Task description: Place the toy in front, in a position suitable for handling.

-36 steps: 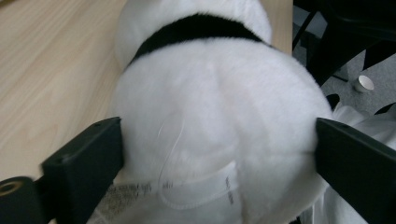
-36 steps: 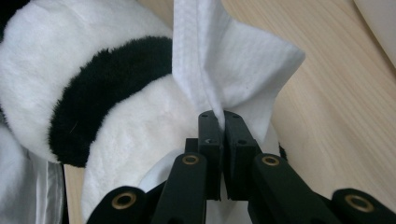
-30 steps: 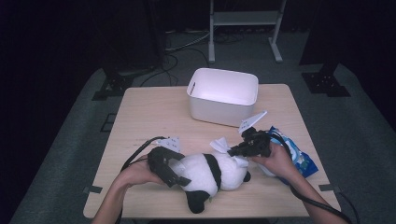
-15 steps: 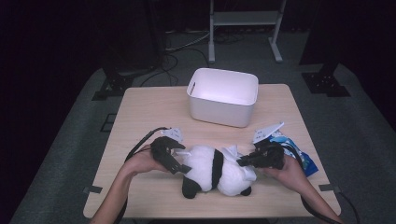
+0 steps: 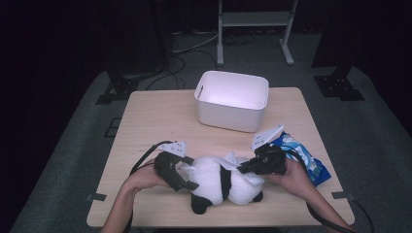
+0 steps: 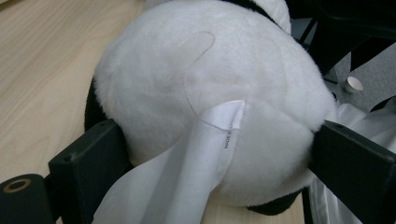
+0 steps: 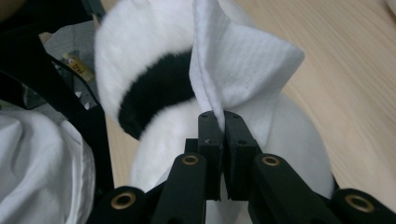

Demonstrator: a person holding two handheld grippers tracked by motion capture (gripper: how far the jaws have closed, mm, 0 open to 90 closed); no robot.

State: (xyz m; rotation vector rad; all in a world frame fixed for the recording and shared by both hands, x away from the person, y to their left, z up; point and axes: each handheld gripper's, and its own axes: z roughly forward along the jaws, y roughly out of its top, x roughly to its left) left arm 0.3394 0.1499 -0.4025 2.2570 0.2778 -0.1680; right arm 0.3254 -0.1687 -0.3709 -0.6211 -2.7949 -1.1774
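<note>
Panda plush (image 5: pixel 221 179) lies low centre in the high view, long axis left to right, between both hands. Left gripper (image 5: pixel 180 175) clamps its round end; right gripper (image 5: pixel 243 169), jaws together on a white wipe (image 7: pixel 233 60), rests against it. Since earlier, the toy has shifted leftward and turned.

High view: overhead, facing 12 o'clock down onto bench (image 5: pixel 160 116). Both gripper views: close along own jaws, sharing plush panda (image 5: pixel 218 180).

The panda (image 5: pixel 221 182) has turned; the right gripper (image 5: pixel 241 170) shifted right.
</note>
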